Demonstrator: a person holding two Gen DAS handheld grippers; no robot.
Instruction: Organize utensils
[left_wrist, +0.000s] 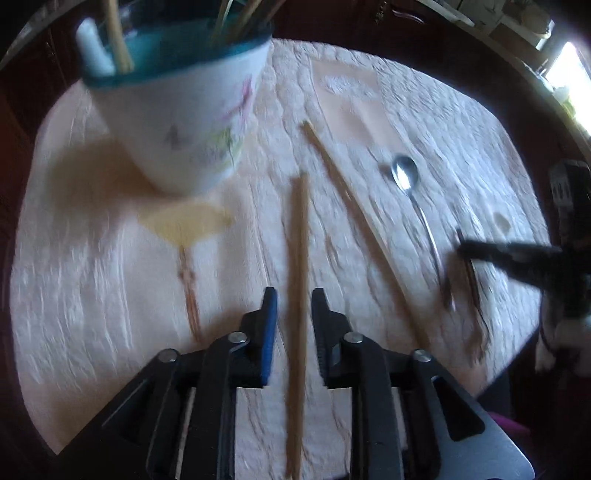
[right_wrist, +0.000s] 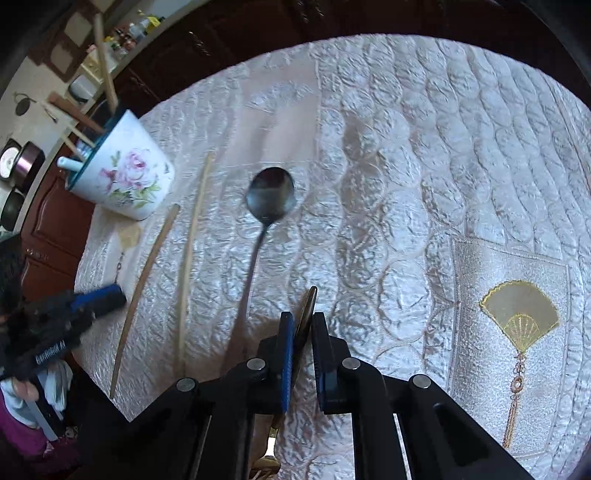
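Observation:
A white floral mug (left_wrist: 184, 122) (right_wrist: 125, 177) with a teal rim holds several wooden utensils. On the quilted cloth lie two wooden sticks and a metal spoon (left_wrist: 406, 177) (right_wrist: 271, 195). My left gripper (left_wrist: 295, 306) (right_wrist: 110, 295) is open and straddles the nearer stick (left_wrist: 297, 258) (right_wrist: 147, 273), with a gap on each side of it. The second stick (left_wrist: 351, 199) (right_wrist: 192, 236) lies between that one and the spoon. My right gripper (right_wrist: 303, 332) (left_wrist: 465, 251) is shut on a thin dark utensil (right_wrist: 306, 310) (left_wrist: 476, 314), seen edge-on just right of the spoon's handle.
The white quilted tablecloth (right_wrist: 424, 147) carries a gold fan embroidery (right_wrist: 521, 314) (left_wrist: 184, 221). Dark wooden cabinets (right_wrist: 55, 229) stand past the table's left edge, with pots on a counter behind. A person's purple sleeve (right_wrist: 18, 439) shows at the lower left.

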